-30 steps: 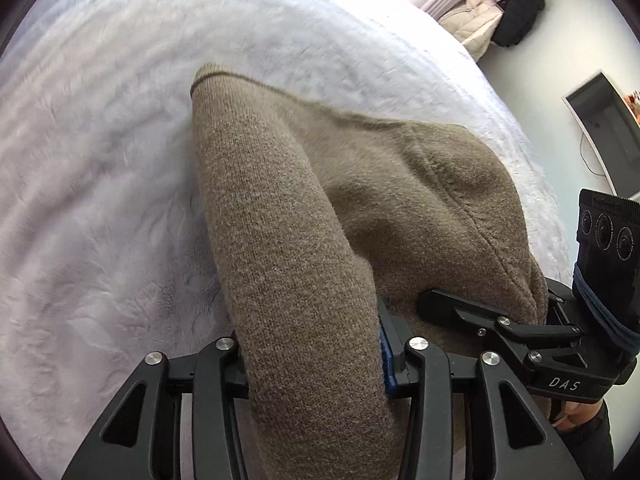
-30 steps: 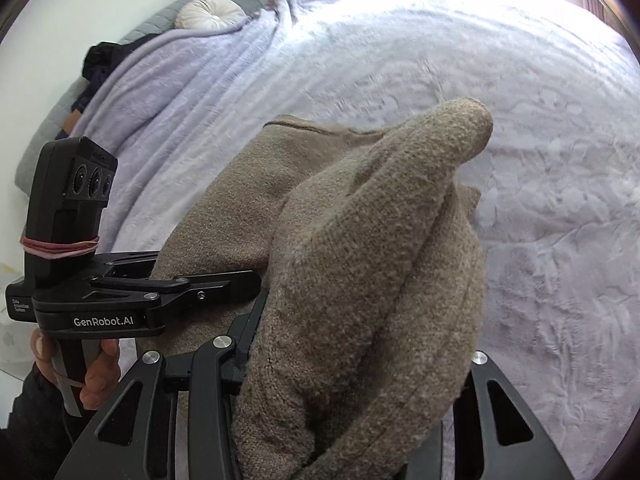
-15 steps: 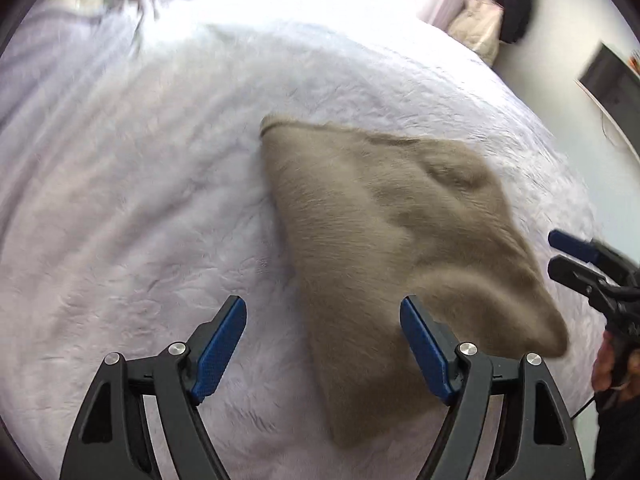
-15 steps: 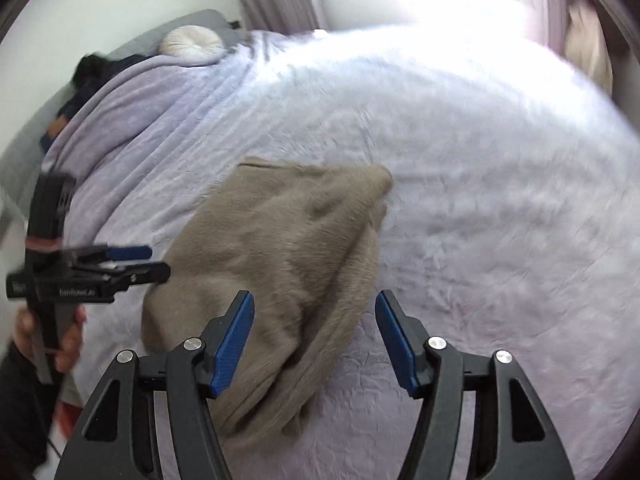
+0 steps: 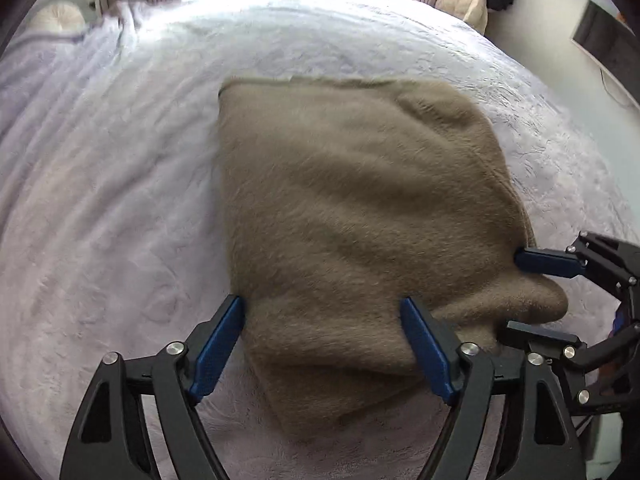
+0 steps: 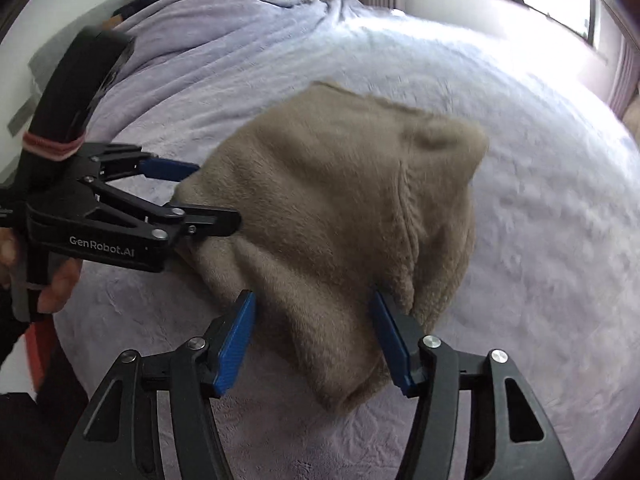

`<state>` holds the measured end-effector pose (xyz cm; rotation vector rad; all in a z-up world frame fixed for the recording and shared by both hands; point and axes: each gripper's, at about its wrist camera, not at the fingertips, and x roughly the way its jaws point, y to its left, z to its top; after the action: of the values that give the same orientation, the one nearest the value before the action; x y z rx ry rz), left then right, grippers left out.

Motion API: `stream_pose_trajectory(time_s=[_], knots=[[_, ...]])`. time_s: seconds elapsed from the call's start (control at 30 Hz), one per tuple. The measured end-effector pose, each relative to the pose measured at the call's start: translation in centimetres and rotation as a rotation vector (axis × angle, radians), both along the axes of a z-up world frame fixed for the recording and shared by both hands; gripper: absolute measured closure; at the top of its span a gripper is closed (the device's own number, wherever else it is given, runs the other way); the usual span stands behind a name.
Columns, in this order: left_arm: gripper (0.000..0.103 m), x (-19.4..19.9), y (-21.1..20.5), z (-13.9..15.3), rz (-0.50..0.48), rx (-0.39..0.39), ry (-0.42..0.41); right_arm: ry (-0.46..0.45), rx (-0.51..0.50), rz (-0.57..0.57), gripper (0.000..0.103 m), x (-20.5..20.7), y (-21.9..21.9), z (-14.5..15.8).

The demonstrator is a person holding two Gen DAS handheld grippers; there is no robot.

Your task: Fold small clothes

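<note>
The brown sweater (image 5: 360,208) is lying folded on the purple blanket (image 5: 100,208), and its long side is running straight away from both claws. The left gripper (image 5: 322,344) is spread wide, with the near end of the sweater sitting between its blue fingers. The right gripper (image 6: 316,340) is spread wide too, just over the sweater's near right corner. Both are equally near, one at each near corner.
</note>
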<state>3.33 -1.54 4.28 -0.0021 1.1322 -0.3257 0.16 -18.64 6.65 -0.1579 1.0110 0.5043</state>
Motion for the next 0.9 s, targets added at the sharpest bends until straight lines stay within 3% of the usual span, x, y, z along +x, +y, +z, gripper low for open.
stream_pose_trajectory(time_s=[0.07,0.13,0.23,0.33,0.43,0.53,0.67,0.7,0.83,0.9], knots=[[0.018,0.5,1.2,-1.0,0.03,-0.099,0.071,0.006,0.009,-0.003,0.041,0.0,-0.4,-0.4],[0.018,0.7,1.9,-0.5,0.036,-0.128,0.083,0.004,0.006,0.007,0.041,0.0,-0.3,-0.1],[0.018,0.5,2.2,2.6,0.027,-0.092,-0.004,-0.02,0.045,0.016,0.039,0.1,-1.1,2.6],[0.018,1.6,1.8,5.8,0.011,-0.072,-0.081,-0.099,0.071,0.019,0.039,1.2,-2.1,5.6],[0.018,5.3,0.4,6.8,0.039,-0.001,-0.088,-0.147,0.031,0.019,0.038,4.0,-2.0,7.0],[0.018,9.8,-0.8,5.5,0.052,0.042,-0.036,-0.111,-0.033,0.039,0.038,7.7,-0.9,5.9],[0.018,14.4,-2.4,1.3,0.032,0.052,0.082,-0.031,-0.135,0.041,0.039,12.1,0.1,2.6],[0.018,14.8,-2.8,0.5,0.03,0.066,0.098,-0.001,-0.125,0.038,0.039,13.2,-0.1,1.6],[0.0,16.6,-2.3,-2.3,0.042,0.056,0.144,0.067,-0.033,-0.01,0.037,15.7,-1.7,-0.5],[0.0,16.8,-1.8,-2.4,0.037,0.039,0.144,0.074,0.017,-0.026,0.037,15.8,-2.5,-0.9]])
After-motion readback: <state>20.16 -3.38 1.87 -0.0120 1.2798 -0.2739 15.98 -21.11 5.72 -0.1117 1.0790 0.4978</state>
